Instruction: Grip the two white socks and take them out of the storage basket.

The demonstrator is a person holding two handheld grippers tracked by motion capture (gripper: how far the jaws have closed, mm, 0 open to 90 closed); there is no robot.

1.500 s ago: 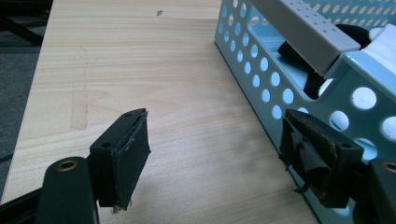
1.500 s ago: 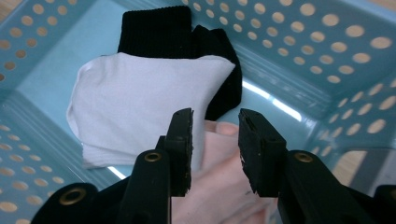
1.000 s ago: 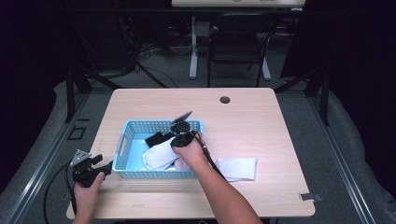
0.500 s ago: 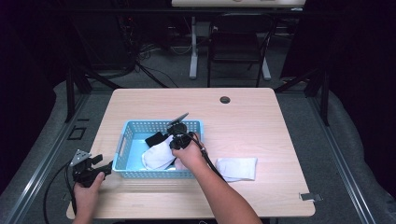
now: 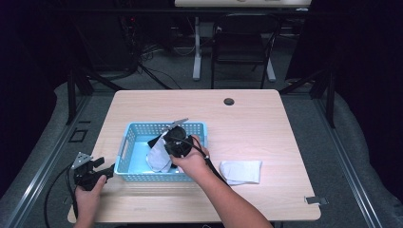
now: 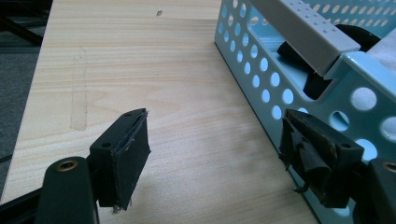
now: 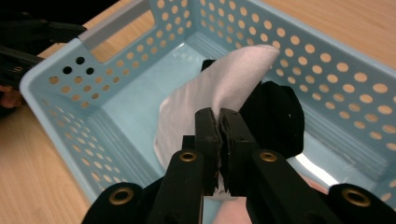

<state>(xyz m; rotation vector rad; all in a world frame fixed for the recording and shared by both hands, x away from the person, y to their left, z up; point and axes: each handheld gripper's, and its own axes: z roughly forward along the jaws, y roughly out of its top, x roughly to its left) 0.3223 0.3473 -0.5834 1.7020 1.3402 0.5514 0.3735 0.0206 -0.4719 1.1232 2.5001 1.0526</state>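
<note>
Left gripper is held at the near left table edge, just outside the basket's short wall; jaws are spread wide with nothing between them. In the left gripper view one pad sits close against the perforated wall; contact cannot be confirmed.

Right gripper is clamped on the white sock; its jaws have just been closing, with the sock's fabric pinched between them. The sock is seen as a soft white piece, folded over at the pinch, arched up above the basket floor, its lower end draped down inside the light-blue basket. From the high view it is seen at the basket's middle, beside the right hand.

A black cloth item is seen under and behind the sock, on the basket floor; its shape is hard to make out, and it is partly covered by the sock.

A second white sock lies flat on the table, right of the basket, well apart from it; its near-left corner is cut off by the forearm.

Farther back, a small dark round spot is seen on the tabletop; what it is cannot be told.
</note>
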